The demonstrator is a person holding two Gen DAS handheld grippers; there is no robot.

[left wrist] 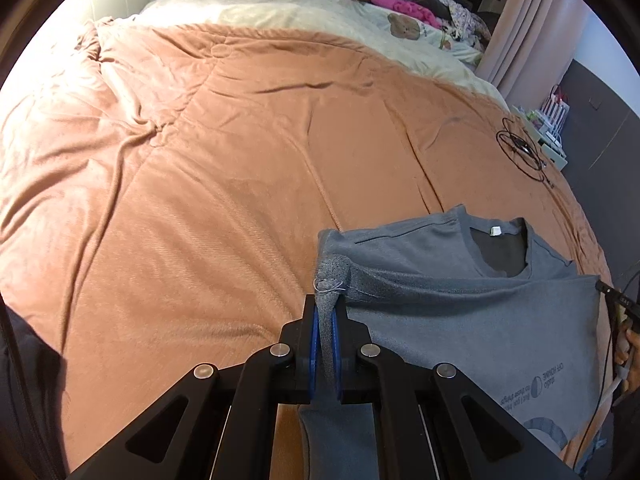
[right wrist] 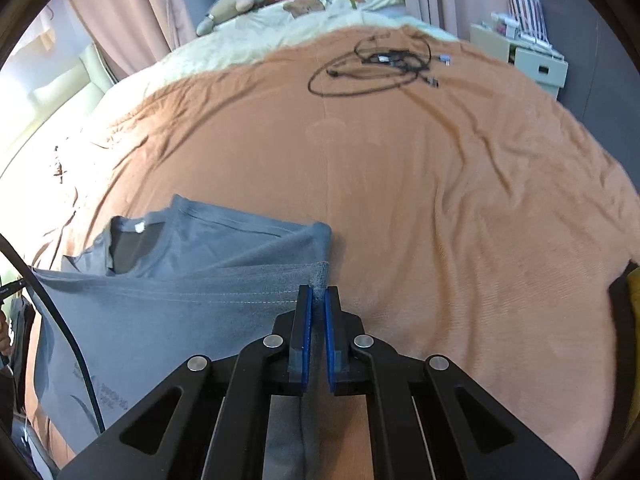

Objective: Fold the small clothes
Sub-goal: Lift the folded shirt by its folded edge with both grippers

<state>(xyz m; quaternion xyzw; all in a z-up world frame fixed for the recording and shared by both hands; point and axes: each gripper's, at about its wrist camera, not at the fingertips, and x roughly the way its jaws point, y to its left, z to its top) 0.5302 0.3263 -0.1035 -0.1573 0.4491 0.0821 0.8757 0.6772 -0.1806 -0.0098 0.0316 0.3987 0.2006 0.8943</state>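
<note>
Currently each hand-held gripper, left (left wrist: 327,312) and right (right wrist: 318,300), pinches a hem corner of the shirt (left wrist: 472,320); the collar lies far, straight ahead.

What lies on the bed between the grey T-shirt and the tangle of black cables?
Nothing but bare orange blanket. The right wrist view shows the stretch from the grey T-shirt up to the black cables free of other items.

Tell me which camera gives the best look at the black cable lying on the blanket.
The right wrist view: the black cable lies ahead near the top, its loops and plug ends fairly readable despite some blur. In the left wrist view the cable is small, squeezed toward the right edge, showing only thin loops.
</note>
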